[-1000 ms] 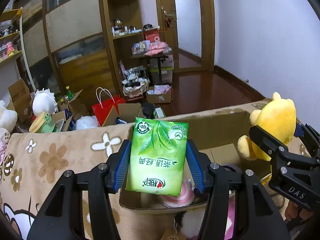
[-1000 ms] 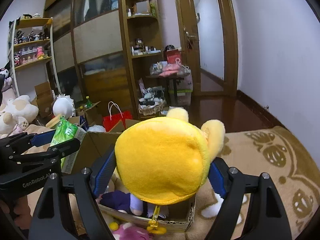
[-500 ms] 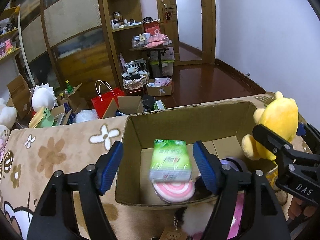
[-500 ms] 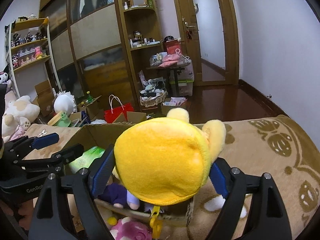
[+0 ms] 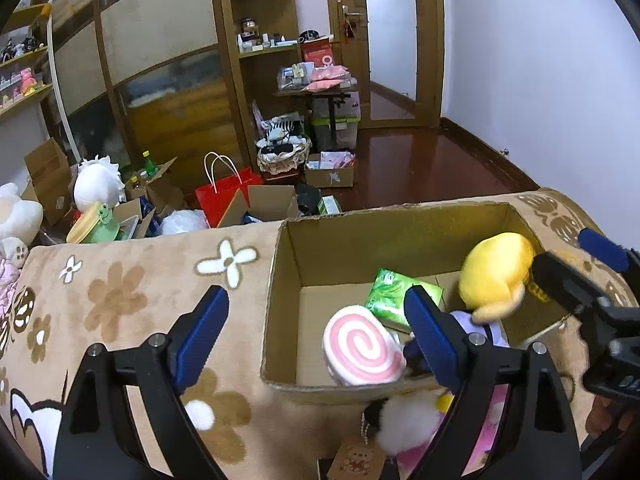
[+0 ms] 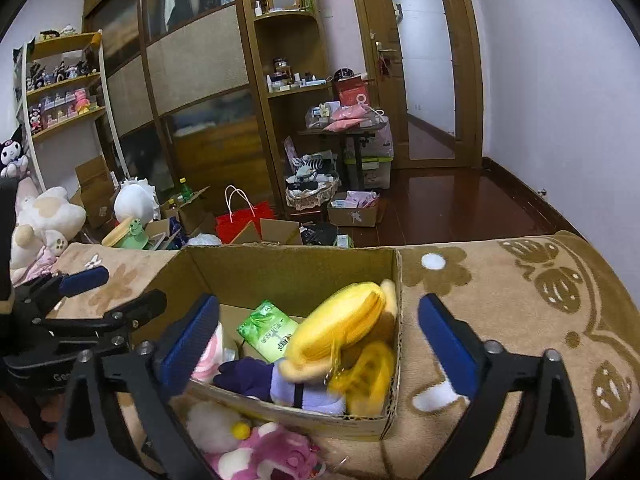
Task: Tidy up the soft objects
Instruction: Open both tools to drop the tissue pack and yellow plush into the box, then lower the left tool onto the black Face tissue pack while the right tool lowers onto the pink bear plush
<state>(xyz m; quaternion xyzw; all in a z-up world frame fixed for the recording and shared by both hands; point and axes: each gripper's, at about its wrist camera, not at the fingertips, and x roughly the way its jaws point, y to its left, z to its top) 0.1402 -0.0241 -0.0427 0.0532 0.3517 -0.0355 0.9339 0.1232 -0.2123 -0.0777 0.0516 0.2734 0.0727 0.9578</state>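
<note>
An open cardboard box [image 5: 280,300] stands on a flowered brown blanket. Inside it lie a green tissue pack [image 5: 394,294], a pink swirl roll plush [image 5: 362,350], a purple plush [image 6: 280,384] and a yellow plush [image 5: 496,272], which is blurred and tipped over against the box's right wall. My left gripper [image 5: 316,300] hangs over the box's near left corner with its jaws opening and nothing between them. My right gripper [image 6: 320,308] hangs over the box's near right part, its jaws also opening wide, with the yellow plush [image 6: 340,328] lying loose below them.
A white pompom toy [image 5: 404,420] and a pink plush [image 6: 276,452] lie on the blanket [image 5: 120,300] in front of the box. Beyond the blanket's far edge the floor holds a red bag [image 5: 224,196], cartons and plush toys [image 6: 44,216].
The left gripper opened and let go of the green tissue pack, which dropped into the box. The right gripper opened wider and the yellow plush fell out of it into the box.
</note>
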